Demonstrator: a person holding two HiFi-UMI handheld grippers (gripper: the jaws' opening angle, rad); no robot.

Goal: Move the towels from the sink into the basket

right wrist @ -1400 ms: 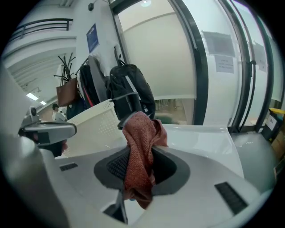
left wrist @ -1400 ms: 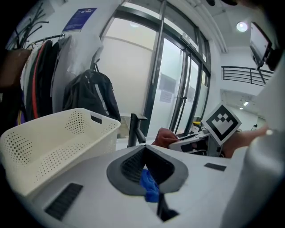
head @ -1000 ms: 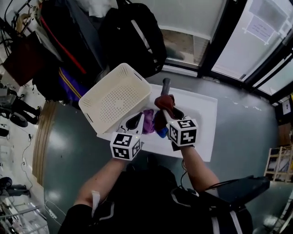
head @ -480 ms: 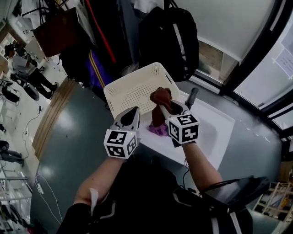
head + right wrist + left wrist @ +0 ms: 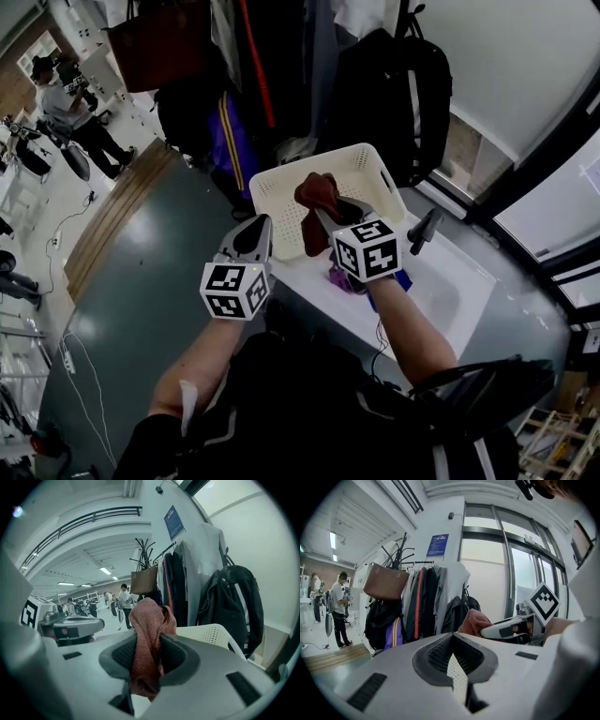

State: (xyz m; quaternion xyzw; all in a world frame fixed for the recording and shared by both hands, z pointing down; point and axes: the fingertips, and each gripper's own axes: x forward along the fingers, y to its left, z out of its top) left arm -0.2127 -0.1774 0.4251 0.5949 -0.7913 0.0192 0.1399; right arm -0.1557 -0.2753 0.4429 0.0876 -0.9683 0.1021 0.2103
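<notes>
A red-brown towel hangs bunched from my right gripper, which is shut on it above the white perforated basket. The right gripper view shows the towel pinched between the jaws, with the basket just beyond. My left gripper hovers at the basket's near left edge, jaws together and holding nothing. Purple and blue towels lie in the white sink behind the right hand. In the left gripper view the right gripper carries the towel off to the right.
A dark tap handle stands over the sink. Behind the basket a coat rack holds bags and jackets and a black backpack. A person stands far off at the upper left. Glass doors lie to the right.
Both grippers have swung left and up from over the sink to the basket. The red-brown towel has come out of the sink with the right gripper.
</notes>
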